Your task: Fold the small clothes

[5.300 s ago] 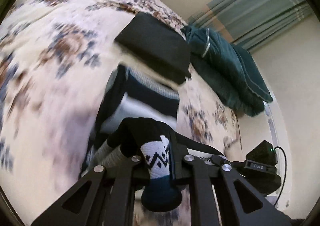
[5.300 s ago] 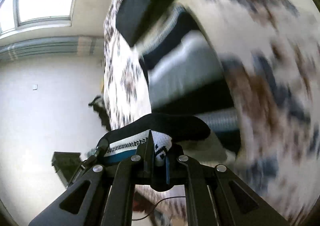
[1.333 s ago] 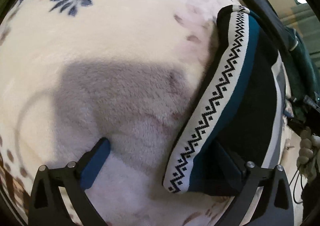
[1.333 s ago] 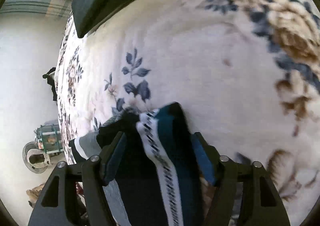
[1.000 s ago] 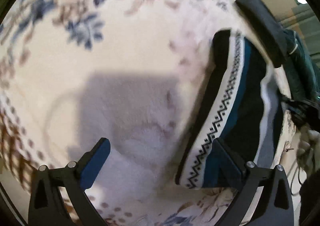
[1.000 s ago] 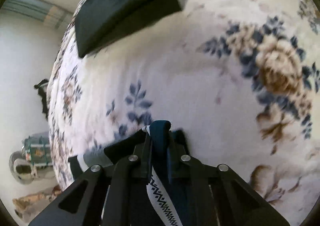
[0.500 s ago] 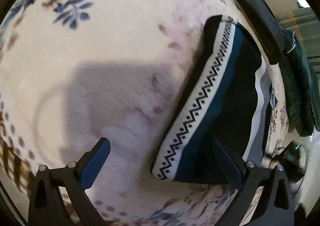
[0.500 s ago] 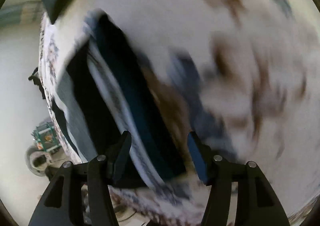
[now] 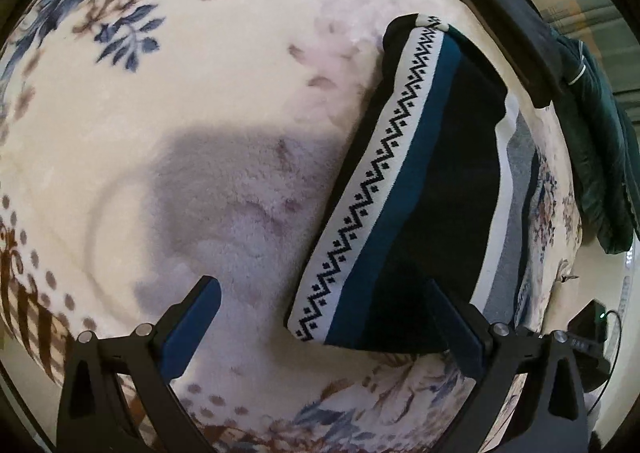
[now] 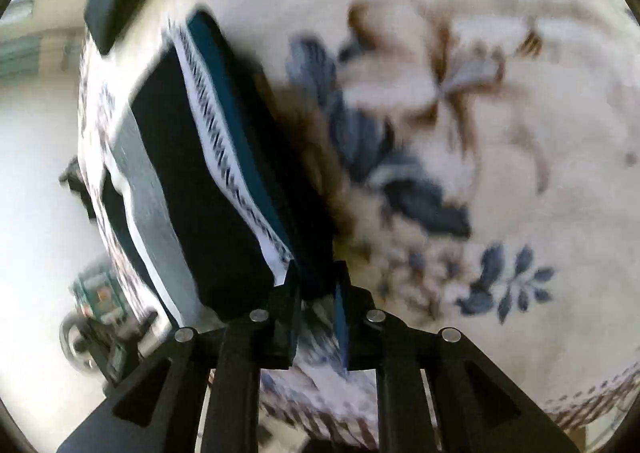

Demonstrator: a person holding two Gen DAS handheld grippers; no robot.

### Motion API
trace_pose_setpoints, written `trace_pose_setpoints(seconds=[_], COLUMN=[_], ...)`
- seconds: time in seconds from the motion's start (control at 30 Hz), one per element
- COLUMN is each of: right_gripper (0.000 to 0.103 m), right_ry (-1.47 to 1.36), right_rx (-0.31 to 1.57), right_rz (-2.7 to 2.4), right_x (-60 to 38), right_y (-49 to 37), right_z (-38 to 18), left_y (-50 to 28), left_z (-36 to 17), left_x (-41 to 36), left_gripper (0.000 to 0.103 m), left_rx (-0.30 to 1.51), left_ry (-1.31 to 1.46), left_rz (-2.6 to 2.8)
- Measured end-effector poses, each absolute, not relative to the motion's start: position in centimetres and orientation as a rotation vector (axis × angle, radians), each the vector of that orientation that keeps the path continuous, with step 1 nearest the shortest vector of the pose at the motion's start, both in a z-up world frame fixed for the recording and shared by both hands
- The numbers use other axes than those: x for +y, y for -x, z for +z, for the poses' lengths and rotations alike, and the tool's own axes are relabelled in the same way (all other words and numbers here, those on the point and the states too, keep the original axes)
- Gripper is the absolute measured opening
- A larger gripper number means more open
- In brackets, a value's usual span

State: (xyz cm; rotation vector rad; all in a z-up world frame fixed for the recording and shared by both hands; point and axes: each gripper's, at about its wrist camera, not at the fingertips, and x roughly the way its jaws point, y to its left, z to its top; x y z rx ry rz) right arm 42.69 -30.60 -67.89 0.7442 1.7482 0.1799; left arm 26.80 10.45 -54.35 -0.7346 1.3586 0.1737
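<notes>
Left claw: the left claw [image 9: 320, 317] stands wide apart and grips nothing; its left finger [image 9: 192, 317] sits over bare blanket, its right finger [image 9: 452, 325] over the garment's near dark corner, contact unclear.
Blanket: the floral fleece blanket [image 9: 168, 101] lies open and bare left of the folded garment.
Folded garment: the folded garment [image 9: 424, 189] lies flat on the blanket, a dark knit with a white zigzag band and a teal stripe along its left edge; a grey and white layer shows at its right edge.
Black pad: the black pad [image 9: 508, 21] lies just beyond the garment's far corner.
Green bedding: green bedding [image 9: 600, 149] is piled right of the garment, near the blanket's edge.
Right claw: the right claw [image 10: 316, 285] is narrowed on the near corner of the garment [image 10: 208, 181], at its teal edge; the view is blurred.
Room right of the garment: flowered blanket [image 10: 500, 133] only.
</notes>
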Motion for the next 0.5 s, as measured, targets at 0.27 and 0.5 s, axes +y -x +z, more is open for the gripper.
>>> trace_pose_setpoints(seconds=[0.27, 0.5], right_gripper=[0.064, 0.019], right_ry=[-1.284, -1.437], right_rx=[1.649, 1.482], right_rz=[0.211, 0.193], right_x=[-29.4, -27.1], right_y=[-37.7, -40.0], right_z=[-72.1, -74.0], left_y=[-25.7, -26.2], left_z=[-54.7, -54.3], left_x=[10.1, 9.2], left_gripper=[0.103, 0.103], left_rx=[1.386, 1.392], left_ry=[0.731, 0.729], left_rz=[0.179, 0.167])
